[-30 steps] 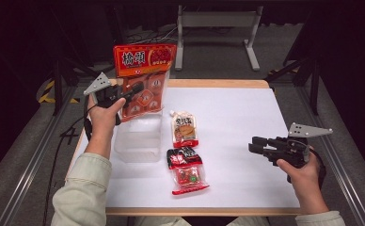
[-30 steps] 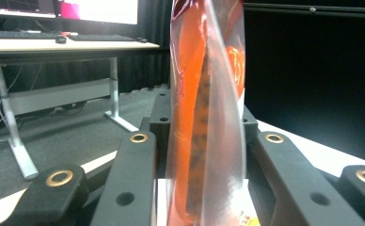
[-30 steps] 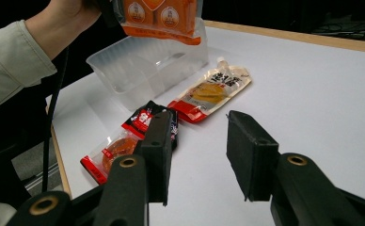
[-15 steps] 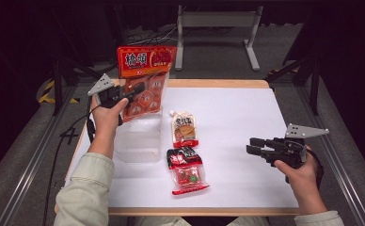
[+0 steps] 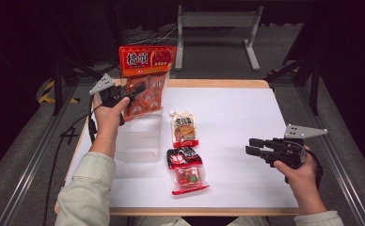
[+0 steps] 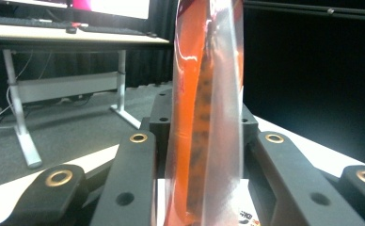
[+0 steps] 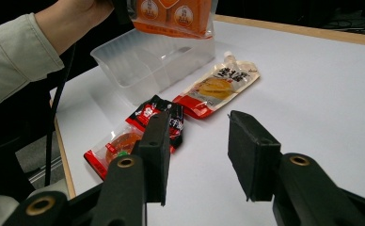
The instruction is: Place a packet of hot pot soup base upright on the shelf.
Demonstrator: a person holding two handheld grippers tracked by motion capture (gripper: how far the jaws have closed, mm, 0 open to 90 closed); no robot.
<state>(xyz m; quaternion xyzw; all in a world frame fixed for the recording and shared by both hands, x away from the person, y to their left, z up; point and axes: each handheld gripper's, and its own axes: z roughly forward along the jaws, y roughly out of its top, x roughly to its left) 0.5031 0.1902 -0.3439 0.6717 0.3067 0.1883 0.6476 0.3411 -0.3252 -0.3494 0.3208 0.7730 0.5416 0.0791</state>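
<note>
White table [image 5: 246, 122], dark room. Left gripper [image 5: 132, 91] clamps orange bag [image 5: 145, 77], raised at upper left above clear bin [image 5: 140, 136], not yet inside. Right gripper [image 5: 252, 145] part open, empty, lower right. Pouch [image 5: 184, 128] and red packet [image 5: 186, 170] left at centre.

The worktop [image 5: 246, 122] is viewed from above and behind in the high view. The orange snack bag [image 6: 204, 117] is seen at close range in the left gripper view; it is shared with the low, leftward-facing right gripper view
</note>
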